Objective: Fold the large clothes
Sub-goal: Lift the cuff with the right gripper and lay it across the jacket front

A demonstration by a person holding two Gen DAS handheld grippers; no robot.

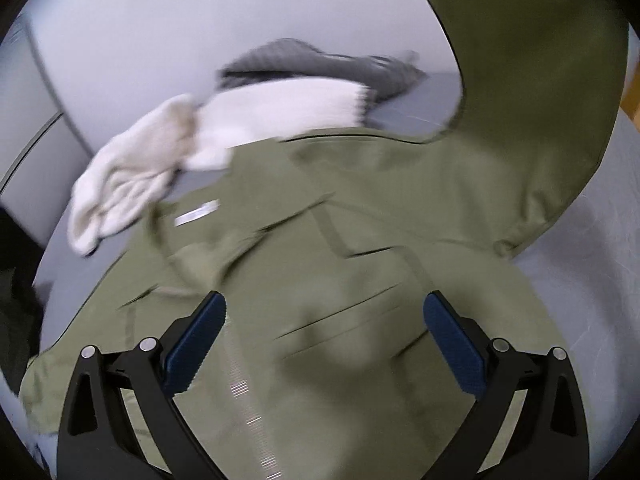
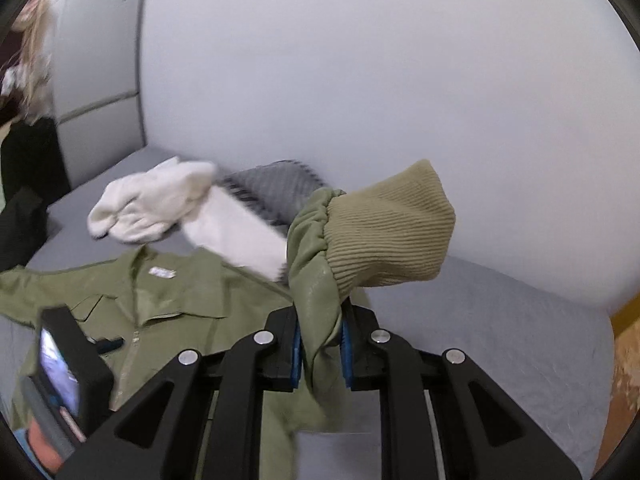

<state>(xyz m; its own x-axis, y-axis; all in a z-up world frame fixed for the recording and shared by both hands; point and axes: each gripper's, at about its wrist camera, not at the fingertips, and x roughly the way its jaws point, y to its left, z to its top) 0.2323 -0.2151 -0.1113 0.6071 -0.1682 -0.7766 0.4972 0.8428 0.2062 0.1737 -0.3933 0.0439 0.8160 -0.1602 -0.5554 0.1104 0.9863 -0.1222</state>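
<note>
Grey bed sheet [image 1: 592,280] carries the olive jacket [image 1: 320,248] spread centre-frame; right gripper [image 2: 320,344] pinches its lifted sleeve [image 2: 316,280] below the ribbed cuff [image 2: 388,228], left gripper [image 1: 324,340] gapes empty; soft, limp, probably slippery, so grip seams.

cloth on cloth, with hard plastic grippers

olive jacket [image 1: 360,240] of smooth matt woven cloth, its cuff [image 2: 392,224] ribbed knit; cream garment [image 1: 120,188] soft and fuzzy; grey knit [image 1: 312,64] ribbed; bed sheet [image 2: 500,320] matt grey fabric; right gripper [image 2: 320,344] matt black plastic, blue ridged pads [image 1: 452,344], shiny metal pins.
</note>
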